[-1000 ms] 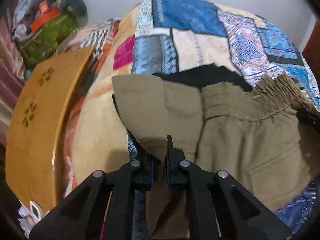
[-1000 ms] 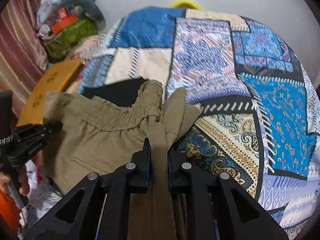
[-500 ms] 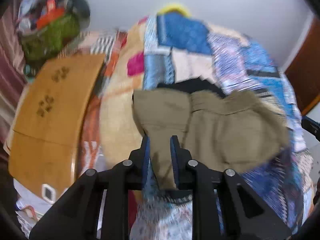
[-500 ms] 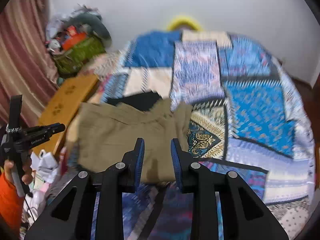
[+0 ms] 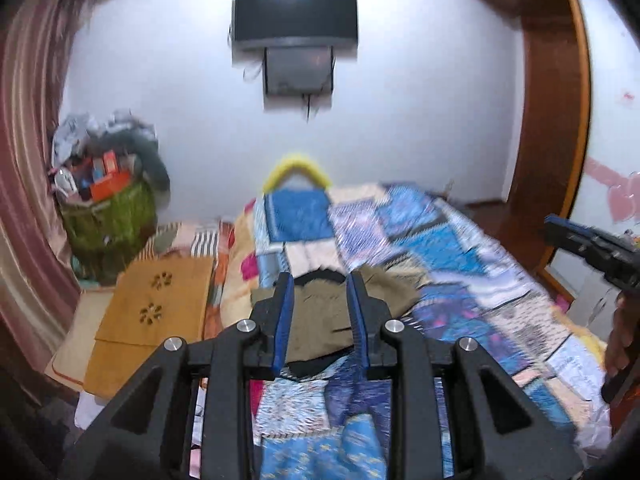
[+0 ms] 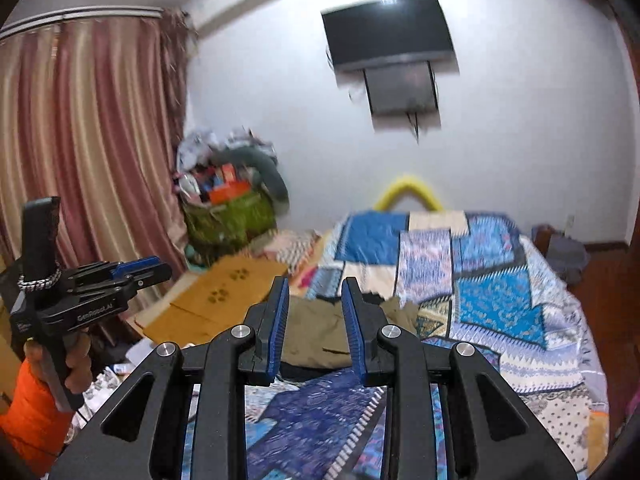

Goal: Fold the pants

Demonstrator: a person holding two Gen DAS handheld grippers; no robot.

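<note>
The khaki pants [image 5: 320, 326] lie folded in a compact pile on the patchwork bedspread [image 5: 460, 280], over a black garment [image 5: 320, 276]. They also show in the right wrist view [image 6: 320, 332]. My left gripper [image 5: 320, 284] is open and empty, raised well above and back from the pants. My right gripper [image 6: 314, 284] is open and empty, likewise pulled back. The left gripper shows from the side in the right wrist view [image 6: 156, 268]; the right gripper shows at the edge of the left wrist view [image 5: 556, 226].
A wooden board [image 5: 160, 304] lies on the floor left of the bed. A green basket [image 5: 108, 216] heaped with clutter stands in the corner by the curtain [image 6: 88, 140]. A TV [image 5: 294, 12] hangs on the far wall. A wooden door frame [image 5: 556, 120] is at the right.
Both grippers let go of the pants, opened wide and pulled up and back from the bed. The pants now lie folded on the bedspread.
</note>
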